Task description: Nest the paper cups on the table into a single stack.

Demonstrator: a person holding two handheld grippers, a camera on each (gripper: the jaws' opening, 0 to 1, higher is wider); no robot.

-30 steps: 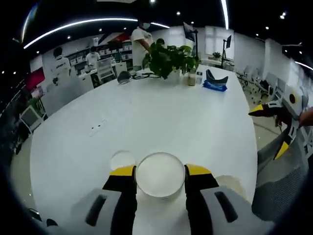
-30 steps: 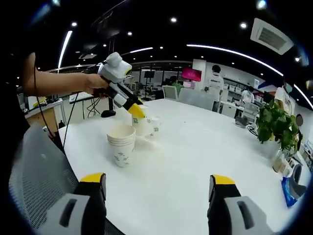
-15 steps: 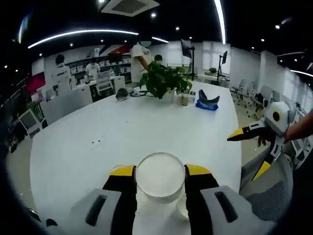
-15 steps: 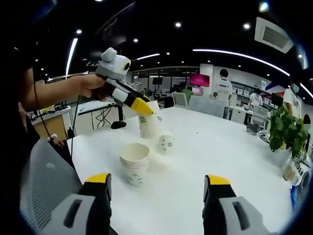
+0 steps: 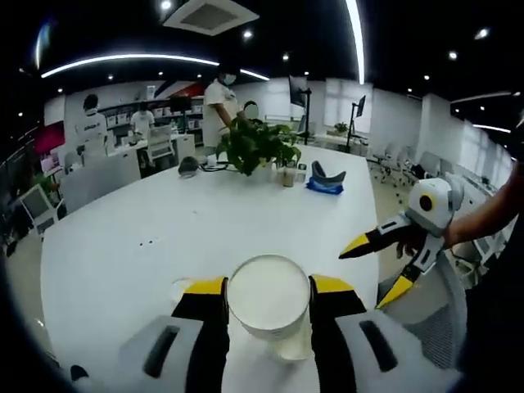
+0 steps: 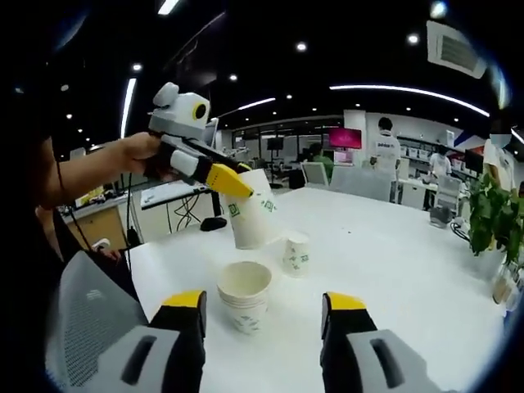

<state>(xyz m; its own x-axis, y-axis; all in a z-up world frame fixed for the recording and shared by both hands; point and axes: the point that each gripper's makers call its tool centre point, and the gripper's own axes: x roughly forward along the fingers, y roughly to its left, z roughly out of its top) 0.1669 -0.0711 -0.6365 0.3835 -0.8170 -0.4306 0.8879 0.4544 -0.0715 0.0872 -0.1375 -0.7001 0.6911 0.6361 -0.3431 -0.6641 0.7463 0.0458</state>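
From my left tongs (image 5: 268, 296) I look straight down into a white paper cup (image 5: 268, 292), its round mouth gripped between the two yellow-tipped jaws above the white bench (image 5: 205, 221). Below it a sliver of another cup rim peeks out, too hidden to read. The right gripper view gives me the side: that held cup (image 6: 250, 210) is white with green print, tilted, lifted above the stack of cups (image 6: 245, 295) standing on the bench (image 6: 393, 254), with a single small cup (image 6: 296, 252) just beyond. My right tongs (image 6: 264, 304) stand wide open, holding nothing; in the left gripper view they (image 5: 378, 270) hang off the bench's edge.
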